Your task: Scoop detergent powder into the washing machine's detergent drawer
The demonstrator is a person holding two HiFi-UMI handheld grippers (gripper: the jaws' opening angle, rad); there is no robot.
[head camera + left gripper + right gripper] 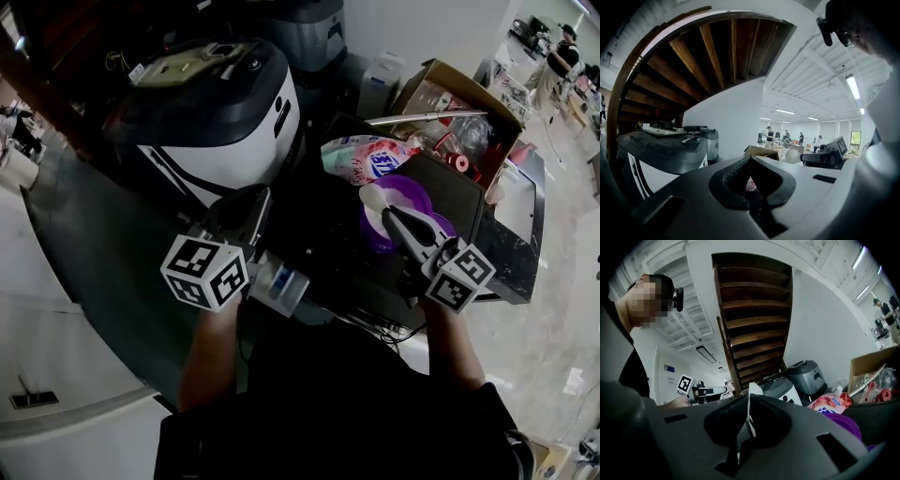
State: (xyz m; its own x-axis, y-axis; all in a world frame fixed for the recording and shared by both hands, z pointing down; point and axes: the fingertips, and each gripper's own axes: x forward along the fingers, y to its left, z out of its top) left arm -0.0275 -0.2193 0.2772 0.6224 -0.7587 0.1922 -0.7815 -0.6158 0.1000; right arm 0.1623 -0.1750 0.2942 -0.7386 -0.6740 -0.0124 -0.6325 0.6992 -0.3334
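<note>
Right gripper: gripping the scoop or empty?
Gripping. The right gripper is shut on the scoop: a thin white edge sits between its jaws. Head view shows the scoop over the purple tub.

We're in a big open lab or workshop hall. Strip lights (853, 86) run across a high white ceiling, and people (769, 136) stand round work tables far at the back. Up close, a washing machine (216, 112) and other appliances (305, 33) crowd under a bare wooden staircase (754, 319), beside a cluttered cardboard box (450, 98).
</note>
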